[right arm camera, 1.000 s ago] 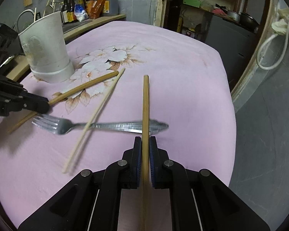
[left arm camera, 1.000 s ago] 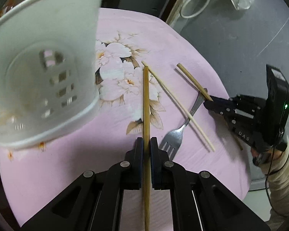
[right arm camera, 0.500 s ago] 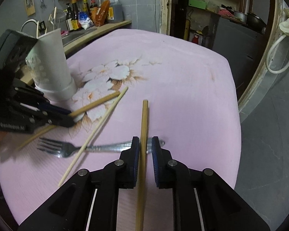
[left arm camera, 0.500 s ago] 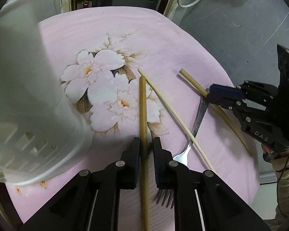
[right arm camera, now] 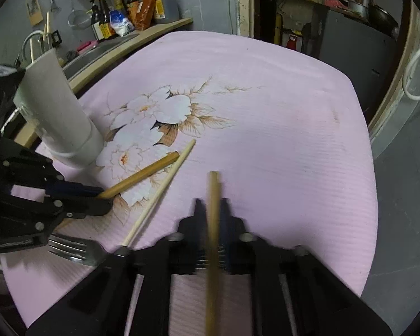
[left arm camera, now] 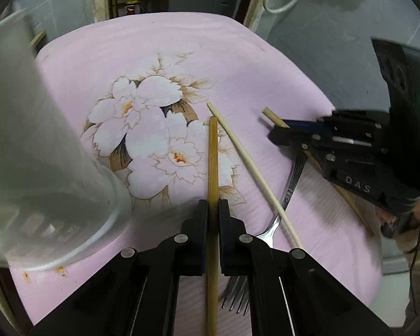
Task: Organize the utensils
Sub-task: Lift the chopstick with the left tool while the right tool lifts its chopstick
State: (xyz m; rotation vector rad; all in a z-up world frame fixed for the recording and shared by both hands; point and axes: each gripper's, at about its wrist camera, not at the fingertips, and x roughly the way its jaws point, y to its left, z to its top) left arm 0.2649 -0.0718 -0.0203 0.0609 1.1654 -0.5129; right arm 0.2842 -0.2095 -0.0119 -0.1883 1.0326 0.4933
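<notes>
The left gripper (left arm camera: 212,210) was closed on a brown bamboo chopstick (left arm camera: 212,168), which ran straight between its two black fingers (left arm camera: 200,218) and pointed forward over the pink tablecloth (left arm camera: 238,56). The right gripper (right arm camera: 212,207) was also closed on a second brown chopstick (right arm camera: 213,210), held in the same way along its fingers; this view was a little blurred near the tips.

In the left wrist view the right gripper (left arm camera: 277,131) came in from the right side, with its chopstick end (left arm camera: 271,116) showing past the tips. A thin pale chopstick (left arm camera: 252,168) lay loose on the cloth between the two held ones. It crossed over the handle of a metal fork (left arm camera: 287,196), which lay on the cloth with its tines near the left gripper's base.

A white plastic utensil holder (left arm camera: 36,154) stood at the left on the cloth, close to the camera and out of focus. In the right wrist view the same holder (right arm camera: 58,117) stood upright beside the flower print (right arm camera: 154,112), just behind the left gripper (right arm camera: 103,198). Sauce bottles (right arm camera: 126,8) stood on a shelf behind the table
</notes>
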